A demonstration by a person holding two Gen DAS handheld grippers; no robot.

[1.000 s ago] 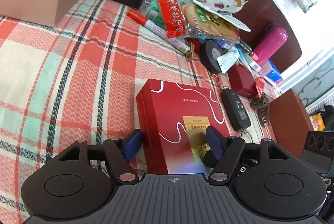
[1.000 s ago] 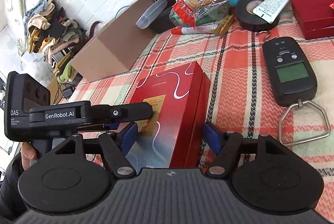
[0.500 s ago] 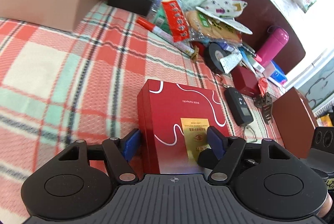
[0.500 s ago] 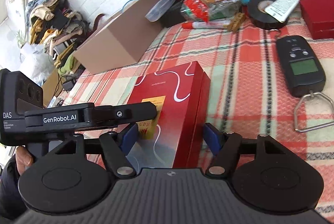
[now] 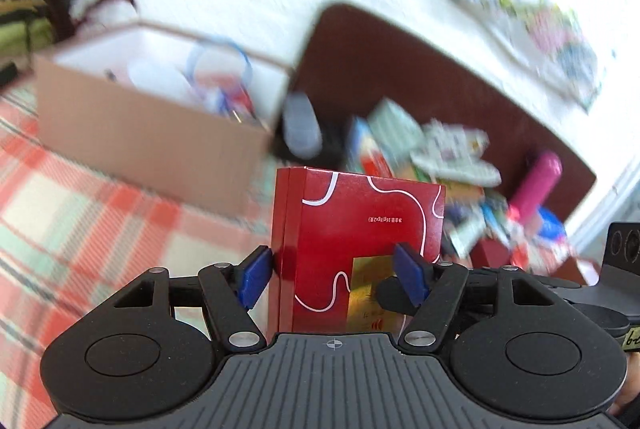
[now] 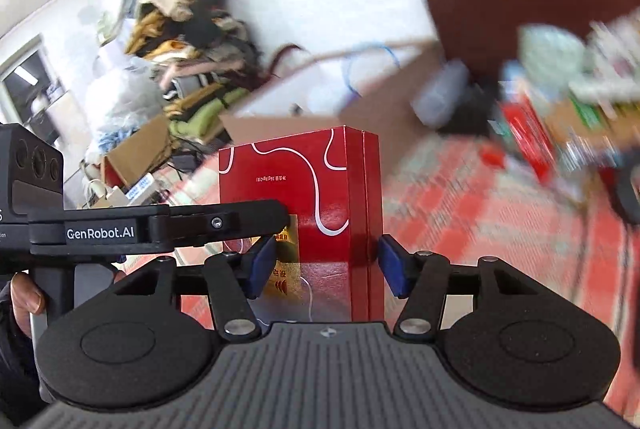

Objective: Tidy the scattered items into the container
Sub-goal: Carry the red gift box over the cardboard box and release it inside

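Observation:
A flat red box [image 5: 360,229] with white wavy lines and a gold label is held up off the plaid cloth between both grippers. My left gripper [image 5: 334,273] is shut on its one end, blue pads against its sides. My right gripper [image 6: 326,263] is shut on the same red box [image 6: 316,197]; the left gripper's arm [image 6: 160,225] crosses in front at the left. The open cardboard box [image 5: 152,117] stands beyond, at the left, with several items inside; it also shows in the right wrist view [image 6: 320,97].
A blurred heap of scattered items [image 5: 440,157] lies at the right, with a pink bottle [image 5: 536,181]. A dark chair back [image 5: 400,69] stands behind. The plaid cloth [image 5: 80,221] covers the table. A pile of clothes [image 6: 188,29] lies by the wall.
Both grippers have lifted the red box off the cloth and tilted it up. The views now look toward the cardboard box's open top and are blurred by motion.

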